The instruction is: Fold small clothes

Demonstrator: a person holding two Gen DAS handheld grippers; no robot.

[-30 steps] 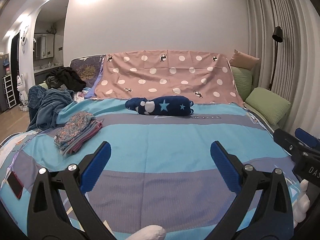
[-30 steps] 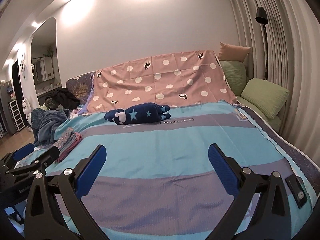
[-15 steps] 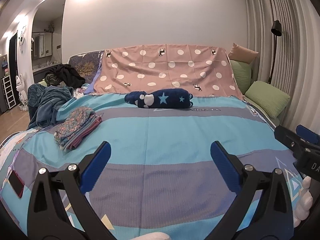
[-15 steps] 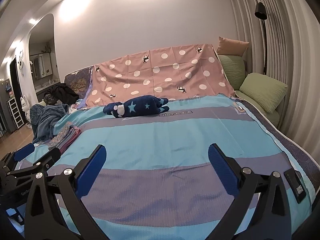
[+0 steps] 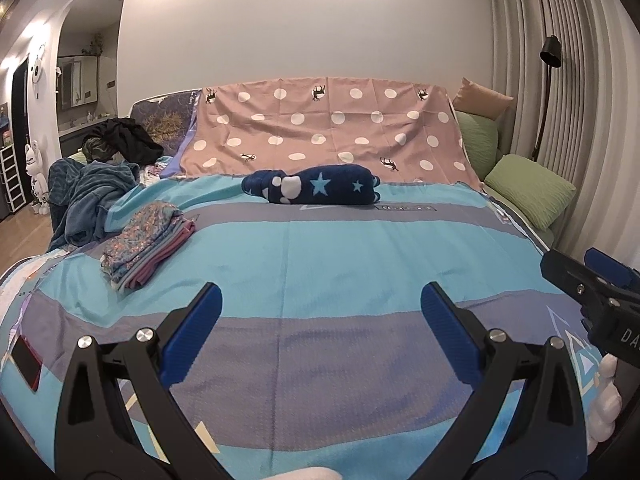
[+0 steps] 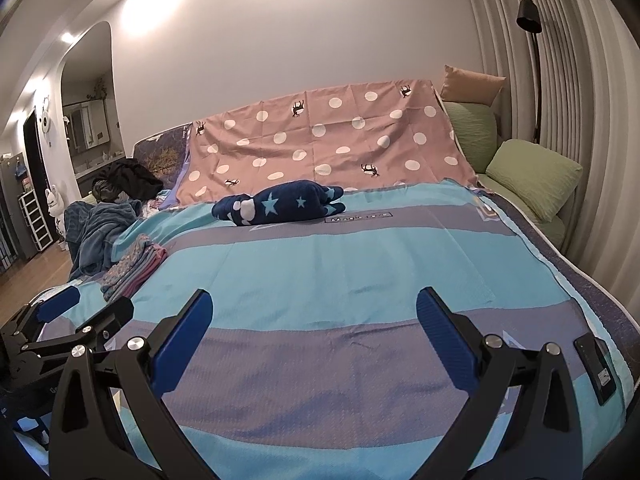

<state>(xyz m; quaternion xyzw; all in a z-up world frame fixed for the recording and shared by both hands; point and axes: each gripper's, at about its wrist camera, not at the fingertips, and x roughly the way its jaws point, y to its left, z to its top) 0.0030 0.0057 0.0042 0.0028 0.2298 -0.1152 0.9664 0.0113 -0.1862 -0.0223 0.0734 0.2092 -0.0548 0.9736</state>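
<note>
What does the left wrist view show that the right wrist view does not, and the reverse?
Only the left wrist view shows a dark phone with a red edge at the sheet's left border, and gloved fingers under the right tool. Only the right wrist view shows a black remote at the right border. Both show the star-patterned navy garment, the folded floral pile and the striped sheet; both tools are open and hold nothing.

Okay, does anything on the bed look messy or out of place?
Mostly tidy. The folded stack lies neat, but a teal blanket and dark clothes are heaped unfolded at the bed's far left corner.
</note>
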